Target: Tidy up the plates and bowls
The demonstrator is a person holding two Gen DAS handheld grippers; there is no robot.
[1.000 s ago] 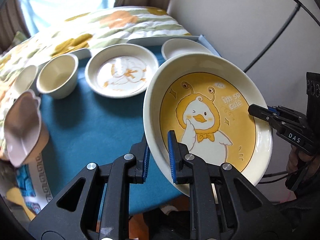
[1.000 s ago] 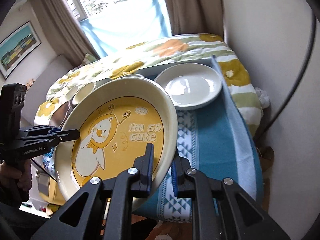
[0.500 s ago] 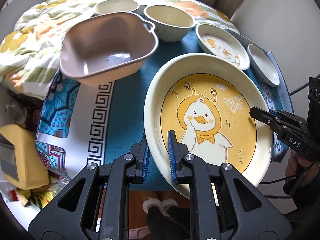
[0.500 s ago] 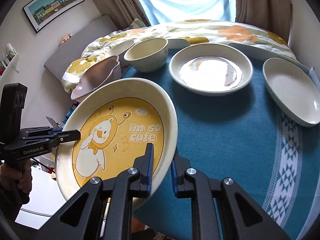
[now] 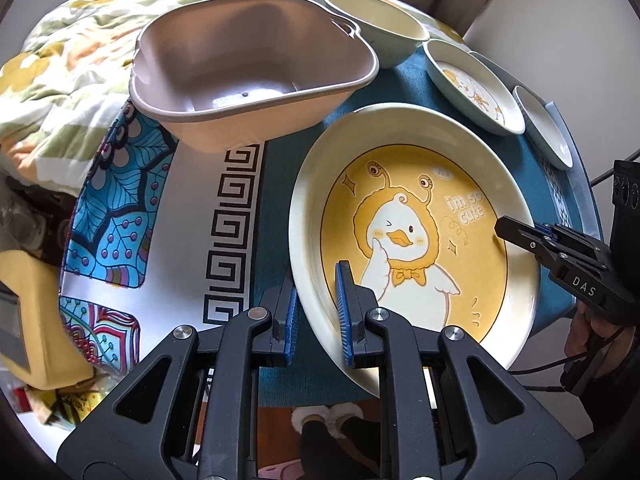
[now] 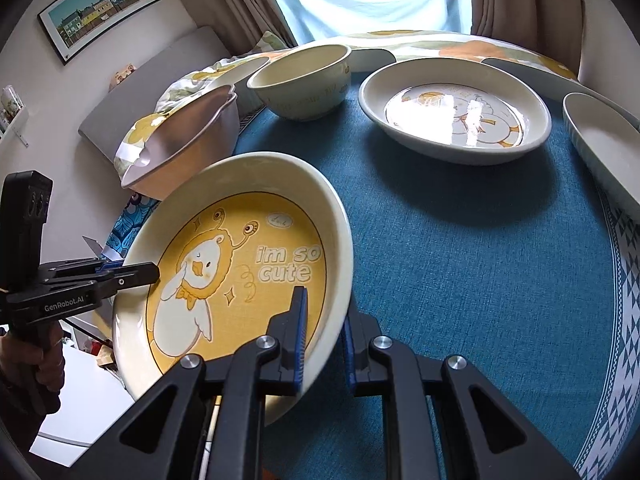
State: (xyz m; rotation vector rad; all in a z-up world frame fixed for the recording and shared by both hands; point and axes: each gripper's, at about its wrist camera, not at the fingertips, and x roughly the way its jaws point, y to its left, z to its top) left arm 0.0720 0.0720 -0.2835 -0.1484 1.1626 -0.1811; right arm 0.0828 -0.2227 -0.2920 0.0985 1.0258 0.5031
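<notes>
Both grippers hold one large yellow duck plate (image 5: 416,240), also seen in the right wrist view (image 6: 240,272), tilted just above the teal tablecloth (image 6: 460,280). My left gripper (image 5: 316,308) is shut on its near-left rim. My right gripper (image 6: 324,332) is shut on the opposite rim and shows in the left wrist view (image 5: 516,232). A pink square bowl (image 5: 248,64), a cream bowl (image 6: 300,76), a smaller duck plate (image 6: 456,112) and a plain white plate (image 6: 600,144) stand on the table beyond.
A flowered quilt (image 5: 72,80) lies behind and left of the table. A patterned cloth (image 5: 120,216) hangs at the table's left end. A yellow box (image 5: 28,312) sits below it. A wall (image 5: 560,20) is close on the right.
Both grippers have carried the duck plate left and down over the table, closer to the pink bowl; the grip on both rims is unchanged.
</notes>
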